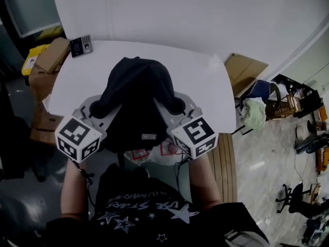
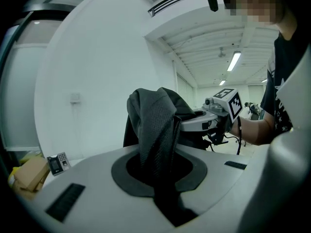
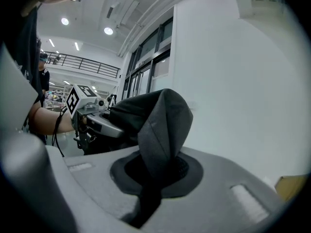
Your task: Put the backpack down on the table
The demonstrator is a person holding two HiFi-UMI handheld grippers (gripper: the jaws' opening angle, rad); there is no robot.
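**Head view, looking steeply down.** A black backpack (image 1: 136, 102) was held up between two tools in front of the person. Its upper part lay over the near edge of a white counter (image 1: 205, 76), and its lower part hung past that edge toward the person's torso. Whether any part of it rested on the counter could not be told. The left hand-held gripper (image 1: 96, 108) met the backpack's left flank and the right hand-held gripper (image 1: 177, 108) its right flank, the two roughly level with each other.

**Left gripper view.** The jaws were clenched on a fold of the backpack's dark woven fabric, which rose upright from between them. The right hand-held gripper lay just beyond the backpack, at right.

**Right gripper view.** The jaws were likewise clenched on a grey-black fold of the backpack, which stood up out of them and curved over. The left hand-held gripper lay beyond it, at left.

**Surroundings.** A small keypad terminal (image 1: 81, 45) sat at the counter's far left corner, well apart from the backpack. Cardboard boxes (image 1: 49, 66) stood beside the counter at left. A flat cardboard sheet (image 1: 245, 71) lay near the white wall (image 1: 180, 9) at right. A chair (image 1: 262, 94) bearing a pale green cloth (image 1: 254, 113) stood on the floor further right.
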